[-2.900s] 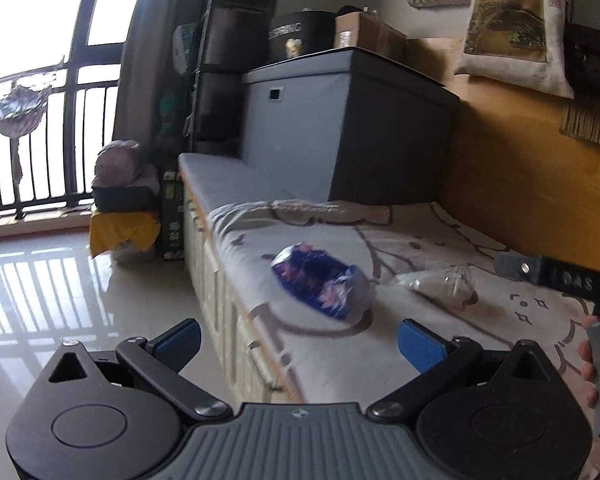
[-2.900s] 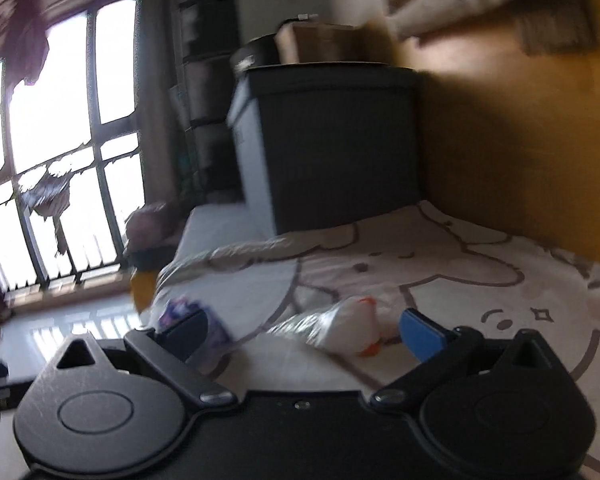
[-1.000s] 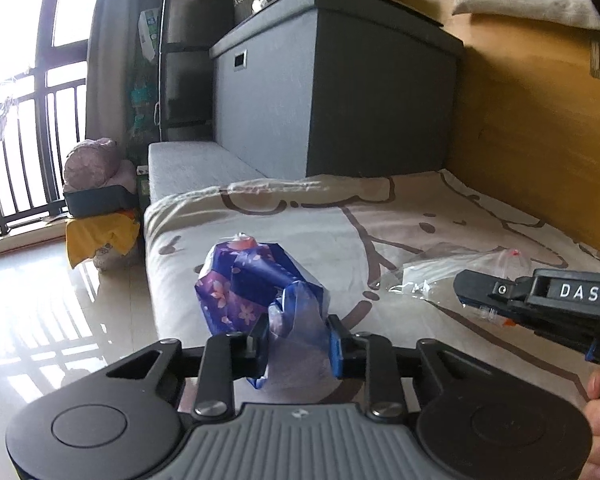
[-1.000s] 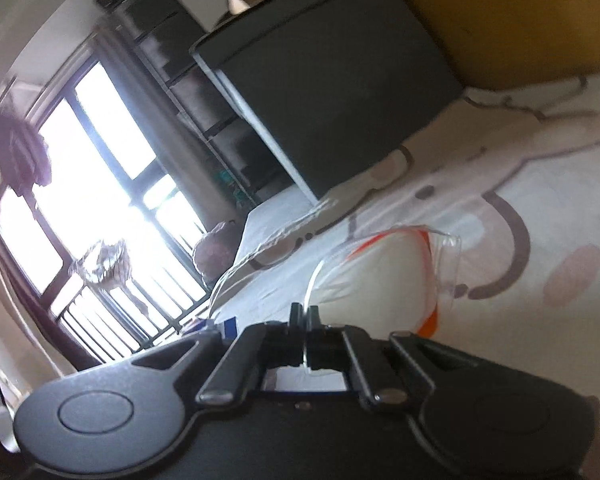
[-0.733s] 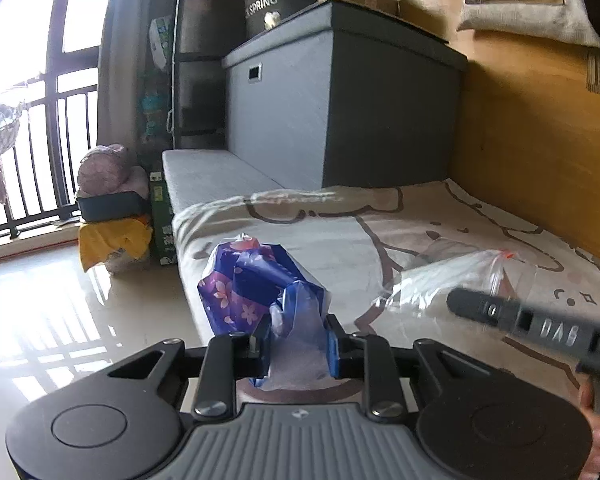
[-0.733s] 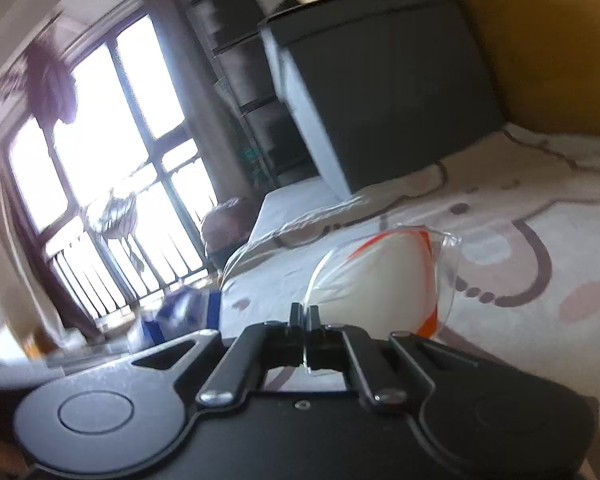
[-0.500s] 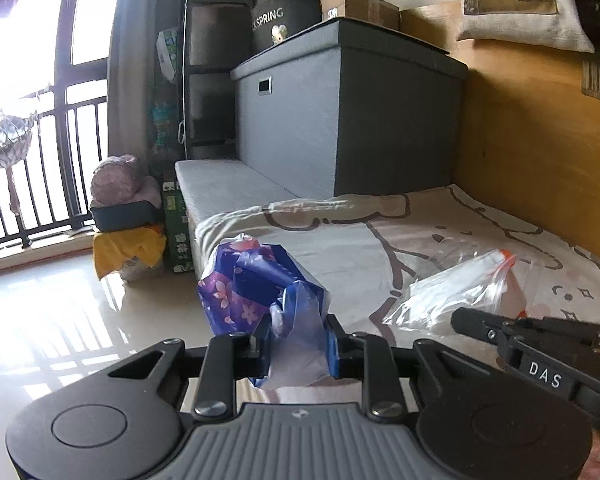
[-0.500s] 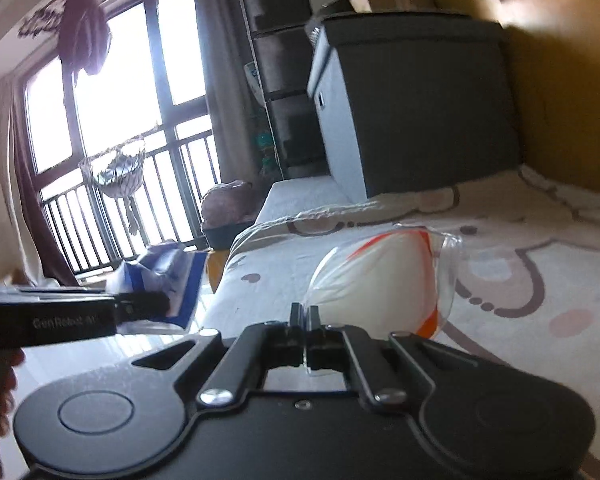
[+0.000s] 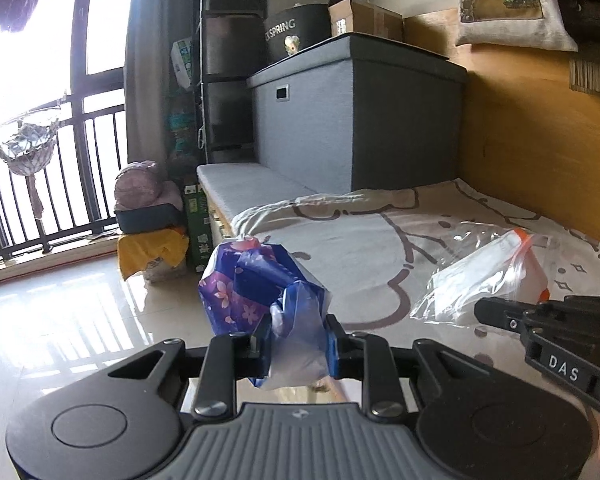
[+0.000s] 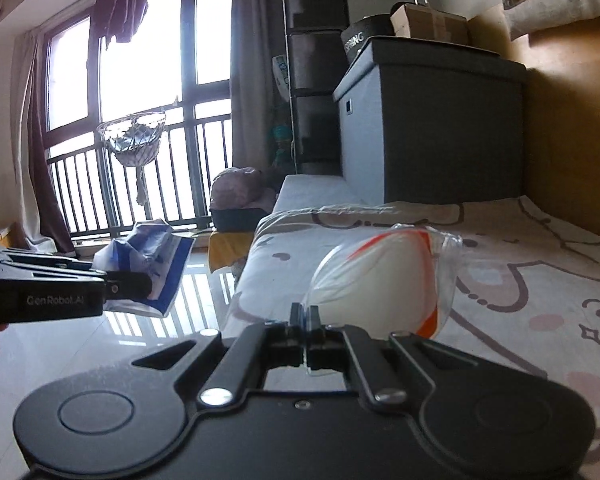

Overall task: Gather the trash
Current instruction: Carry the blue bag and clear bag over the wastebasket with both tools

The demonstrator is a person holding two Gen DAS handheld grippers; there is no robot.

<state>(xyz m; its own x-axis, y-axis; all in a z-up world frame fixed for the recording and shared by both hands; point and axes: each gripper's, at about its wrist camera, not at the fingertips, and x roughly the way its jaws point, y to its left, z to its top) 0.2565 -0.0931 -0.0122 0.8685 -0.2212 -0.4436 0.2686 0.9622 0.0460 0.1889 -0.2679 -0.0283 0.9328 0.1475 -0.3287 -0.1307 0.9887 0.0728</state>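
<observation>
Up close, the left gripper (image 9: 296,344) is clamped on a crumpled purple wrapper (image 9: 260,288) printed with small flowers, its blue pads pressing the pale plastic tail of the wrapper from both sides. The wrapper hangs clear of the bed, out over its edge and the glossy tiled floor (image 9: 60,320). Beside it, the right gripper (image 10: 305,320) has its fingers pinched tight on the corner of a clear zip bag (image 10: 384,280) with an orange strip and something white inside; the bag is lifted above the cartoon-print bedsheet (image 10: 520,272). In the left wrist view the same bag (image 9: 488,276) shows at the tip of the right gripper (image 9: 484,310), to the right of the wrapper and apart from it. In the right wrist view the left gripper (image 10: 140,280) reaches in from the left edge with the wrapper (image 10: 156,256) in its tip. Beyond the sheet, a gray storage box (image 9: 356,116) stands at the far end of the bed against a wooden wall (image 9: 540,140). Farther off, a barred window (image 10: 120,120) lets in bright daylight, and a yellow cloth bundle (image 9: 152,248) sits on the floor near the bed's corner.
</observation>
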